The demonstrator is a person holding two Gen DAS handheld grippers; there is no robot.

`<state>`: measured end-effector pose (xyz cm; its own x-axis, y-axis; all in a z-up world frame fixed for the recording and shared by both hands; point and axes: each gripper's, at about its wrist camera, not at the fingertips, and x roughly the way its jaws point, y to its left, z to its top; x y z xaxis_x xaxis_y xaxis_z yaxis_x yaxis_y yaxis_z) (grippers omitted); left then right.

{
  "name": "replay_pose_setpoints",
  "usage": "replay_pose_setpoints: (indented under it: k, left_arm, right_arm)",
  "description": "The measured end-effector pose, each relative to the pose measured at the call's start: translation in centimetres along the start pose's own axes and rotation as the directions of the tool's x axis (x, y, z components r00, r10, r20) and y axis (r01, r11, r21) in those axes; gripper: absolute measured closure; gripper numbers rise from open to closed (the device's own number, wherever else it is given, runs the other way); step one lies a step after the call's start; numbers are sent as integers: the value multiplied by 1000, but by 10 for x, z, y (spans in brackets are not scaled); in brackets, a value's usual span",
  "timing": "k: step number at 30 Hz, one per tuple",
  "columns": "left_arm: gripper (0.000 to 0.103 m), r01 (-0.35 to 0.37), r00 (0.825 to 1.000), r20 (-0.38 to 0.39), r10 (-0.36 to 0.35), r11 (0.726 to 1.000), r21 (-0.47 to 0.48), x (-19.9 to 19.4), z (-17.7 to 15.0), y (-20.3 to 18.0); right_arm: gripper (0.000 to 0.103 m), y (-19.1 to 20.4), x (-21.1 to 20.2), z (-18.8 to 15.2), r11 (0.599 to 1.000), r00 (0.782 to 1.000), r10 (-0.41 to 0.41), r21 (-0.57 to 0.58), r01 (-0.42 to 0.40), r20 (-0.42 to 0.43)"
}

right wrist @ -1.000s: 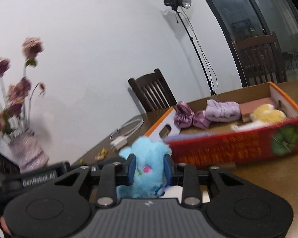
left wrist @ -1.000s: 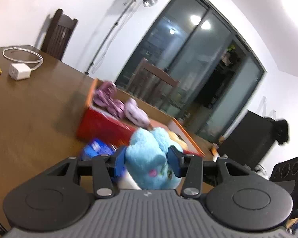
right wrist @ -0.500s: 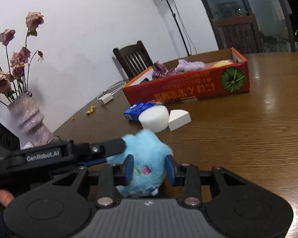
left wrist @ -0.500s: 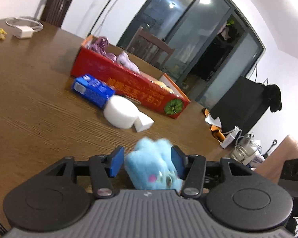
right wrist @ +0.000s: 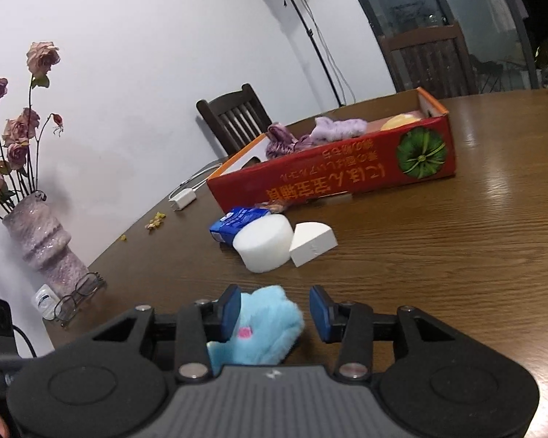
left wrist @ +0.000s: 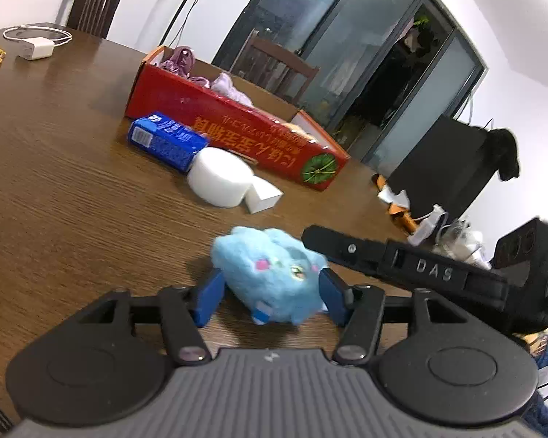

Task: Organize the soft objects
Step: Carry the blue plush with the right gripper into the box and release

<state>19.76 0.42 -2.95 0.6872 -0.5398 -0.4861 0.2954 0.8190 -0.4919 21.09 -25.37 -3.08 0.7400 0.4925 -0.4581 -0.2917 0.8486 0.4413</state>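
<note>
A fluffy blue plush toy (left wrist: 270,277) (right wrist: 266,328) lies on the brown table (left wrist: 73,200). My left gripper (left wrist: 270,299) straddles it, jaws closing, with the blue pads just at the toy's sides and the fur not squeezed. My right gripper (right wrist: 274,314) comes at it from the other side, jaws opening; the toy leans on the left pad and a gap shows at the right pad. One right finger (left wrist: 347,250) reaches behind the toy. The red cardboard box (left wrist: 219,116) (right wrist: 328,179) farther back holds purple cloths (right wrist: 332,127) and something yellow.
A white foam cylinder (left wrist: 219,179) (right wrist: 265,242), a white wedge (left wrist: 263,197) and a blue tissue packet (left wrist: 164,140) lie between the toy and the box. A vase of flowers (right wrist: 44,241) and glasses (right wrist: 78,295) stand left. A charger (left wrist: 34,49) lies far back.
Both grippers came down and back from the box with the toy, which now rests on the table. Both pairs of jaws stand wider; the right pad has come off the fur.
</note>
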Motion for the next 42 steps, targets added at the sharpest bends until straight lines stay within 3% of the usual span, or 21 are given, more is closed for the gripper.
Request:
replay_pose_setpoints:
  k: [6, 11, 15, 18, 20, 21, 22, 27, 30, 35, 39, 42]
  left_arm:
    - [51, -89, 996, 22, 90, 994, -68, -8, 13, 28]
    - [43, 27, 999, 34, -24, 995, -95, -9, 20, 33]
    - [40, 33, 999, 10, -32, 999, -37, 7, 22, 22]
    - [41, 49, 999, -20, -50, 997, -52, 16, 23, 23]
    - [53, 68, 996, -45, -71, 996, -60, 19, 22, 25]
    - [57, 79, 995, -61, -83, 995, -59, 21, 21, 24]
    - [59, 88, 994, -62, -92, 994, -62, 23, 21, 24]
    - [62, 99, 994, -37, -100, 994, -38, 21, 35, 18]
    - [62, 136, 990, 34, -135, 991, -4, 17, 67, 13]
    - [63, 118, 988, 95, -126, 989, 85, 49, 161, 11]
    - [63, 18, 997, 77, -28, 993, 120, 107, 233, 28]
    - [63, -70, 998, 10, 70, 991, 111, 150, 265, 43]
  right_arm:
    - [62, 2, 4, -2, 1000, 997, 23, 5, -23, -67]
    - [62, 0, -3, 0, 999, 998, 28, 41, -25, -58]
    - [61, 1, -1, -1, 997, 997, 34, 76, -29, -65]
    - [50, -5, -2, -5, 994, 999, 8, 107, -2, -54]
    - [51, -13, 1, -8, 989, 997, 20, 150, -10, -68]
    - [56, -15, 2, -9, 985, 997, 36, 168, -24, -70]
    - [65, -17, 3, -9, 982, 996, 57, 183, -44, -69]
    - [70, -12, 11, 3, 986, 997, 58, 157, -49, -56]
    - [71, -3, 10, 32, 991, 997, 75, 111, -75, 2]
    - [71, 7, 42, 116, 996, 992, 90, -21, -89, 90]
    - [71, -8, 121, 191, 997, 996, 75, 12, -76, 53]
    - [71, -21, 182, 225, 999, 999, 39, 33, -39, -7]
